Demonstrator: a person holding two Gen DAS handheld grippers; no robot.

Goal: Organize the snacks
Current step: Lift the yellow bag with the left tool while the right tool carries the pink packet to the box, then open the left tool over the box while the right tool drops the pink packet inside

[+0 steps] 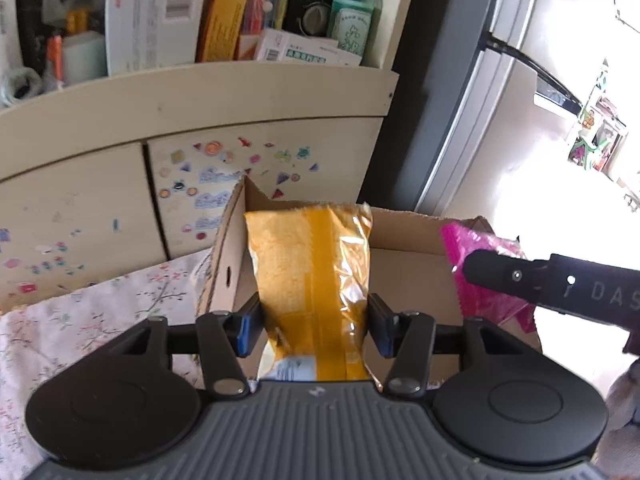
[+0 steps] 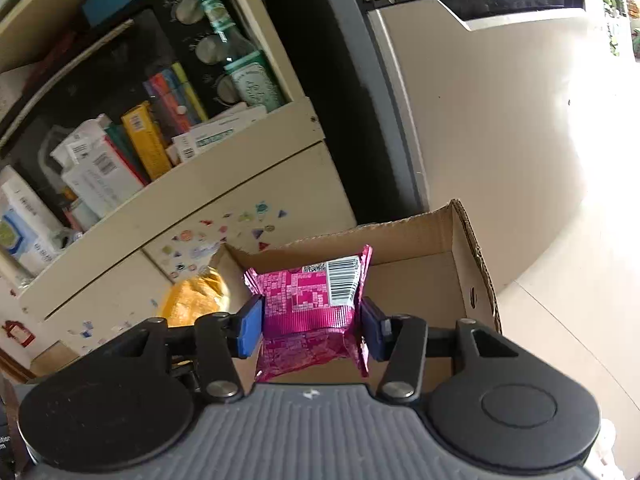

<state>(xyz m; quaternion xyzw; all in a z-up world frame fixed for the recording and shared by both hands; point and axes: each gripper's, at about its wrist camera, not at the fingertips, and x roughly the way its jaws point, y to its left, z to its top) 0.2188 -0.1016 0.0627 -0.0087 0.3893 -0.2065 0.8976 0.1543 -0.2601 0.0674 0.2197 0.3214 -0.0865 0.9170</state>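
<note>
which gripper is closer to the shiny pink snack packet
Right. The right gripper has the shiny pink snack packet between its fingers; the left gripper sits beside it around the orange snack bag.

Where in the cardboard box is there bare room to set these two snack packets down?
The cardboard box floor is bare between the pink packet and its right wall, and between the two packets. The yellow packet crowds the left wall.
</note>
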